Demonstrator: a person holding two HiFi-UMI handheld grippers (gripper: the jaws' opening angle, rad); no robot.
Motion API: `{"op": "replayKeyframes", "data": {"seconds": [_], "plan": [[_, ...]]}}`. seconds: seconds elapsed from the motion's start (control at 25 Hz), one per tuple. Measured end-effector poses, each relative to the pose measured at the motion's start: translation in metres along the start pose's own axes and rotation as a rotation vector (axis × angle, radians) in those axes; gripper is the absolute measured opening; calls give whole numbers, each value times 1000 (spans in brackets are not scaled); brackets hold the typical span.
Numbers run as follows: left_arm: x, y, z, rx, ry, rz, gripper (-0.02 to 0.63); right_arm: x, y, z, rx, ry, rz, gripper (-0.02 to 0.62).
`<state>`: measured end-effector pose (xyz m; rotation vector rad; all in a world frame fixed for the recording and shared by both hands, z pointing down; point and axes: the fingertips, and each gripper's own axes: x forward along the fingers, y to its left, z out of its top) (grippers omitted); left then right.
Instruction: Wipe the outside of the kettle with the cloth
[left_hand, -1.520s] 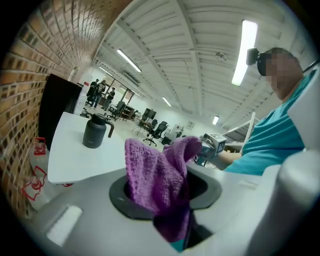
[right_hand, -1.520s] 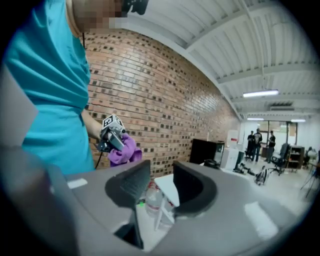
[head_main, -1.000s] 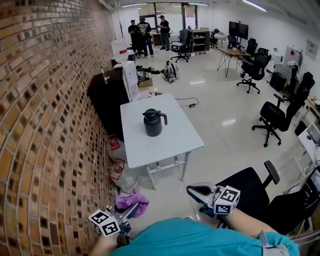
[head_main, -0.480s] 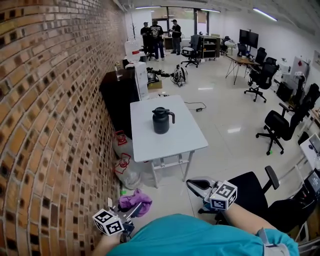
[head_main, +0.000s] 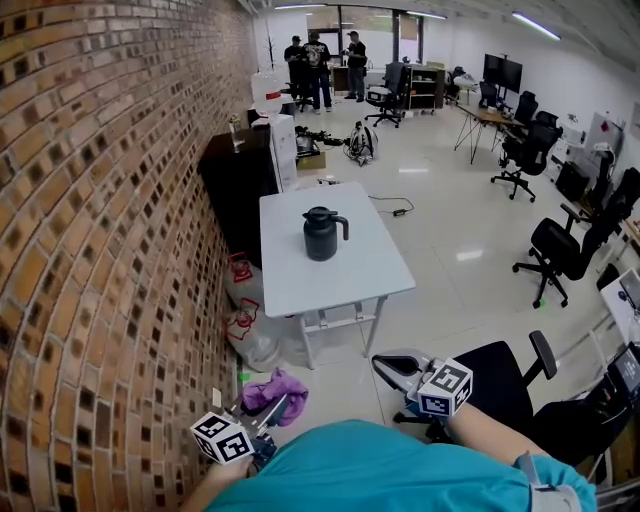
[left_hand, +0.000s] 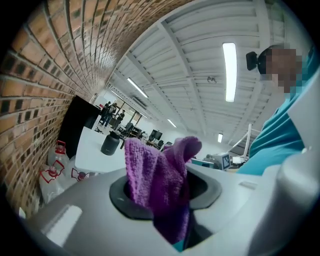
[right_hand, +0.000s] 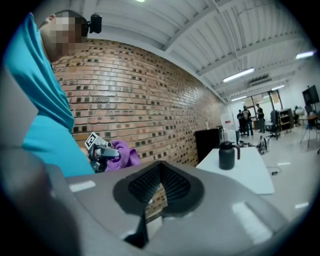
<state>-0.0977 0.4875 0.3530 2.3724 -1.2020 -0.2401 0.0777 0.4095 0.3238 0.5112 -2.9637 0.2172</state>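
Head view: the dark, handled metal kettle (head_main: 321, 233) stands mid white table (head_main: 300, 285), well ahead of you; step closer first. Left gripper view: your left tool (left_hand: 165, 200) is clamped on the purple terry cloth (left_hand: 155, 170); hold that bite. Right gripper view: your right tool (right_hand: 160, 186) is closed and empty; it could steady the handle.

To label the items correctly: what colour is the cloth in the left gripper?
The cloth is purple, clearest in the left gripper view.
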Motion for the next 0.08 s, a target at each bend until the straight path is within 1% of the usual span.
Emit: {"op": "replayKeyframes", "data": {"seconds": [0.08], "plan": [[1, 2, 1, -1, 0, 3, 153, 2, 0, 0, -4, 0, 3, 2]]}}
